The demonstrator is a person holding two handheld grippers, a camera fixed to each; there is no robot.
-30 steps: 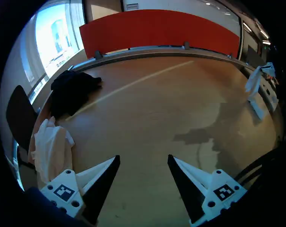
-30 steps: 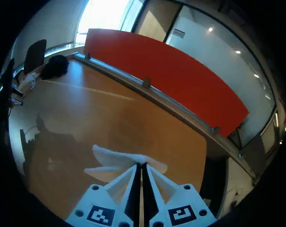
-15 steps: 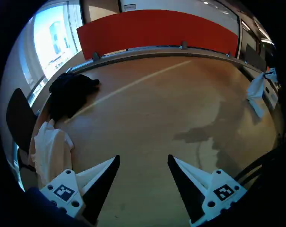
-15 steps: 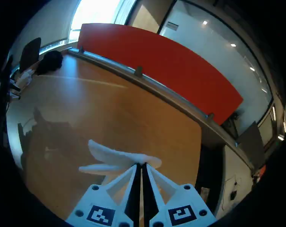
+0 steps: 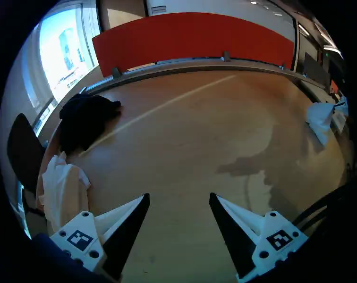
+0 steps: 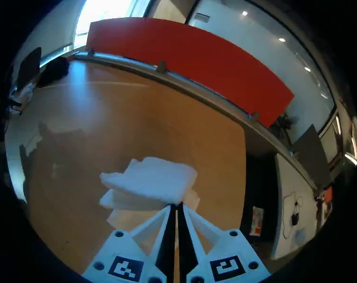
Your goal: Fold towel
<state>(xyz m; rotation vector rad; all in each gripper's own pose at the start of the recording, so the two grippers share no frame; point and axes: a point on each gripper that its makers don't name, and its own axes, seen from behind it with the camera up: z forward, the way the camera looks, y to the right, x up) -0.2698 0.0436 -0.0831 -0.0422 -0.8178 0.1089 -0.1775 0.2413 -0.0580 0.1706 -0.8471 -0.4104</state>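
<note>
No legible text, number or brand is found. The left gripper (image 5: 178, 195) and right gripper (image 6: 176, 206) carry black-and-white square code markers (image 5: 80, 239), without letters.

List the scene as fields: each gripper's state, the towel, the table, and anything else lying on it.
left gripper: open, nothing between its fingers, over the table
right gripper: shut on the near edge of the white towel
white towel: folded into layers
table: wooden, a pale line across it
black cloth: heaped at far left in the left gripper view
white cloth: bunched at the table's edge, by a dark chair
red partition: behind the table
</note>
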